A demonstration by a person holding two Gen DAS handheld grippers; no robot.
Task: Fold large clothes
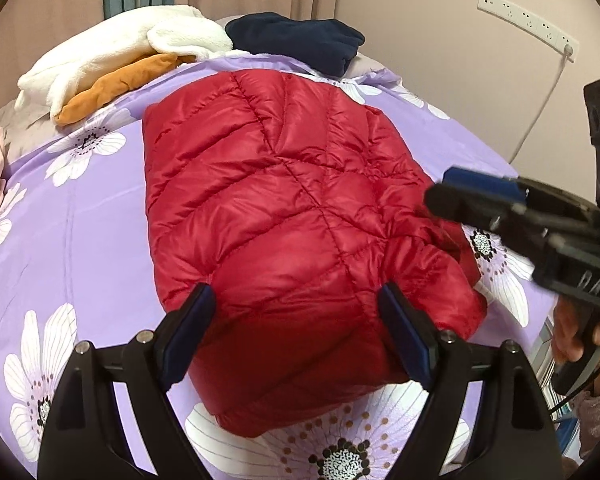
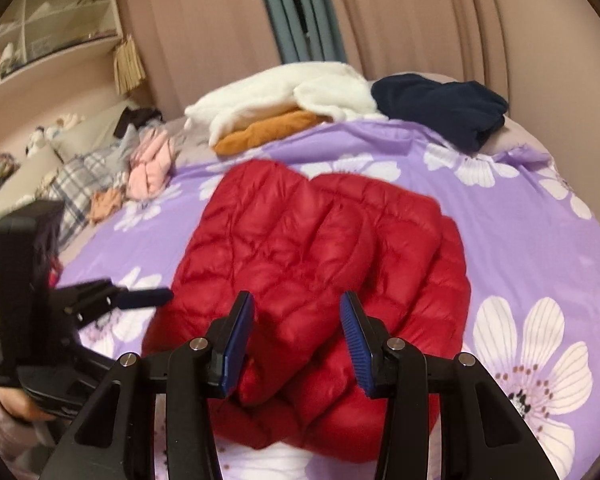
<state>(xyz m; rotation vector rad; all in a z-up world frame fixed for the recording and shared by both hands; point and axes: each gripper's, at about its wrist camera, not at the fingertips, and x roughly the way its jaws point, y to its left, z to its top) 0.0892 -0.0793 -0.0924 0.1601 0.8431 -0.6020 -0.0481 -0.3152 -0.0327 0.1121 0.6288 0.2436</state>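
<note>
A red quilted down jacket (image 1: pixel 292 200) lies folded into a compact rectangle on the purple flowered bedcover (image 1: pixel 80 220). My left gripper (image 1: pixel 296 300) hovers over the jacket's near end with its jaws wide open and no fabric pinched between the pads. My right gripper (image 1: pixel 460 198) comes in from the right beside the jacket's right edge. In the right wrist view the right gripper (image 2: pixel 296 300) stands partly open above the jacket (image 2: pixel 320 248), holding nothing. The left gripper (image 2: pixel 140 298) shows at the left of that view, near the jacket's left edge.
A white fleece (image 1: pixel 112 56) over an orange garment (image 1: pixel 112 88) and a folded navy garment (image 1: pixel 300 40) sit at the far end of the bed. Pink clothes (image 2: pixel 152 164) and a plaid pillow (image 2: pixel 76 188) lie to the left. A power strip (image 1: pixel 528 20) with a cable hangs on the right wall.
</note>
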